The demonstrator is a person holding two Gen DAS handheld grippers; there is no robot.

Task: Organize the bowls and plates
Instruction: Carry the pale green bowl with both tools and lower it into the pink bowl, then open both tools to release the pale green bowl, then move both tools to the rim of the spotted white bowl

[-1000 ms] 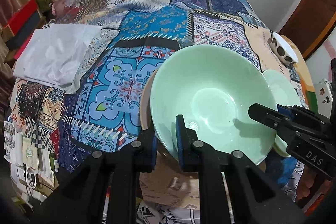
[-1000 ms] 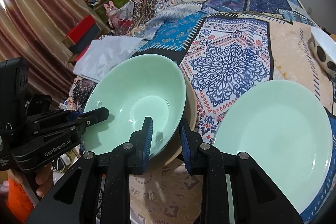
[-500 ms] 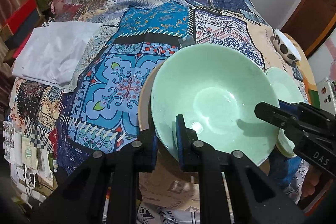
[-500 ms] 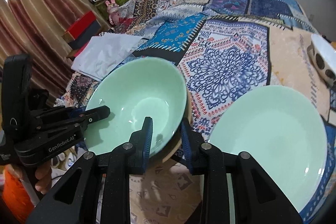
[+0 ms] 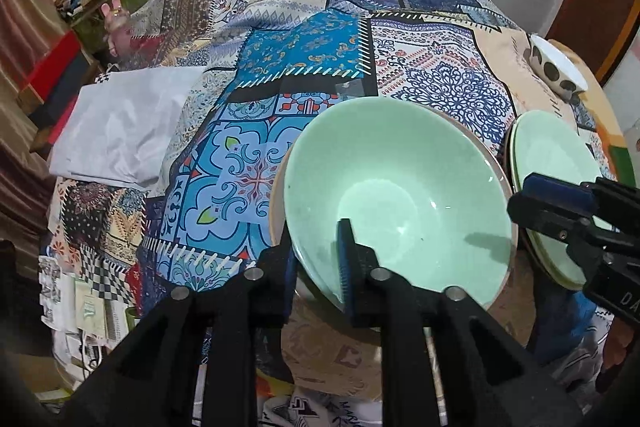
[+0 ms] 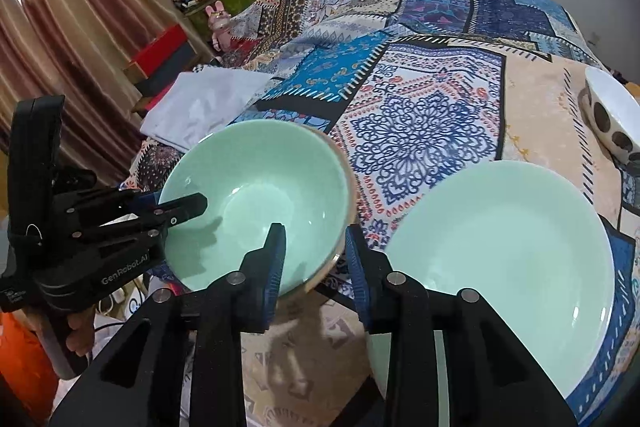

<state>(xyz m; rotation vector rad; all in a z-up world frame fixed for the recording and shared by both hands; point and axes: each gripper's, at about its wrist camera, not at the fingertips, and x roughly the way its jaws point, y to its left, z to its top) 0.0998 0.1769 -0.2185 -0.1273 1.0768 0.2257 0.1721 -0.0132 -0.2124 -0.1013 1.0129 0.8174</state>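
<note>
Green bowl [image 5: 400,187] resting inside brown bowl [image 5: 276,195], green plate [image 6: 500,247] just beside. Left gripper [image 5: 317,267] and right gripper [image 6: 315,259] just opened, loose around the green bowl's rim, not squeezing. Could catch that rim when pulling away: might tip the bowl or knock the plate.

My left wrist cam sat close over the green bowl [image 5: 400,195], tilted steeply down the patchwork cloth [image 5: 280,67]. My right one looked down from the bowl's other side (both caught that bowl, plus the green plate [image 6: 500,239]).
</note>
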